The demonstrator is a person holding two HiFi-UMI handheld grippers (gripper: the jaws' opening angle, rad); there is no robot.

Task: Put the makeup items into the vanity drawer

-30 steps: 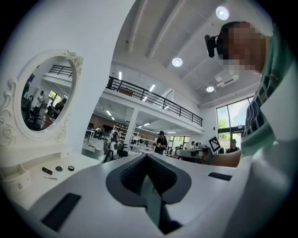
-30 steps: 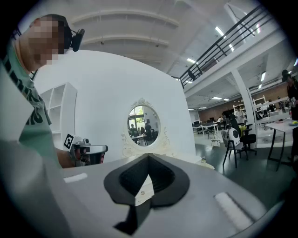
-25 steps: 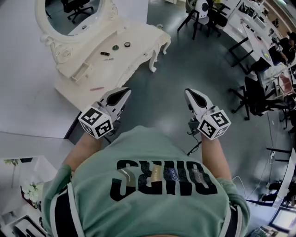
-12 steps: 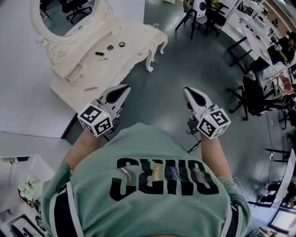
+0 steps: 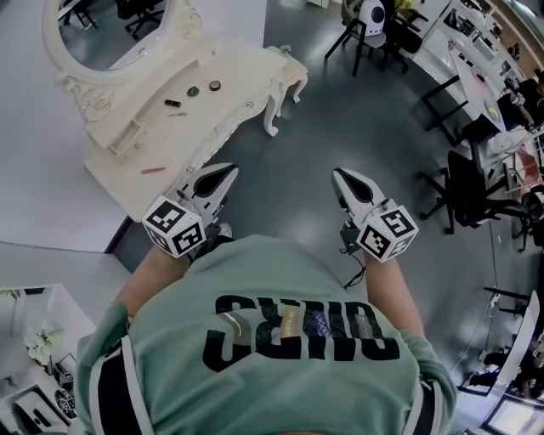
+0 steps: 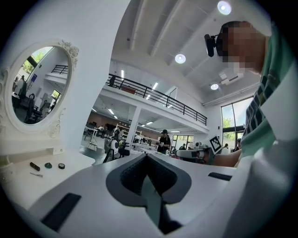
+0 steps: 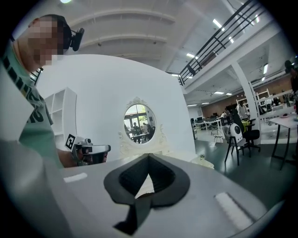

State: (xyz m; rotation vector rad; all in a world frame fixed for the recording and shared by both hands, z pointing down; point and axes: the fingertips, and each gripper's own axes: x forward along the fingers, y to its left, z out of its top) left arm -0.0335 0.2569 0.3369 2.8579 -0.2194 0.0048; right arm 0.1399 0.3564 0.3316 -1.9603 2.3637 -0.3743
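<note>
Our left gripper (image 5: 228, 170) and right gripper (image 5: 338, 173) are both closed and empty. The makeup items (image 5: 193, 91) lie far left on the vanity (image 5: 248, 70). They look small, light, hard and probably slippery, so we pinch each across its middle.

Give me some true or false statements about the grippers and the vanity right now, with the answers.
1. The left gripper and the right gripper are both shut and empty. True.
2. The dark tube lies on the floor. False: it lies on the vanity top.
3. The vanity has an oval mirror. True.
4. The right gripper touches the vanity. False: it is held well apart from it.
</note>
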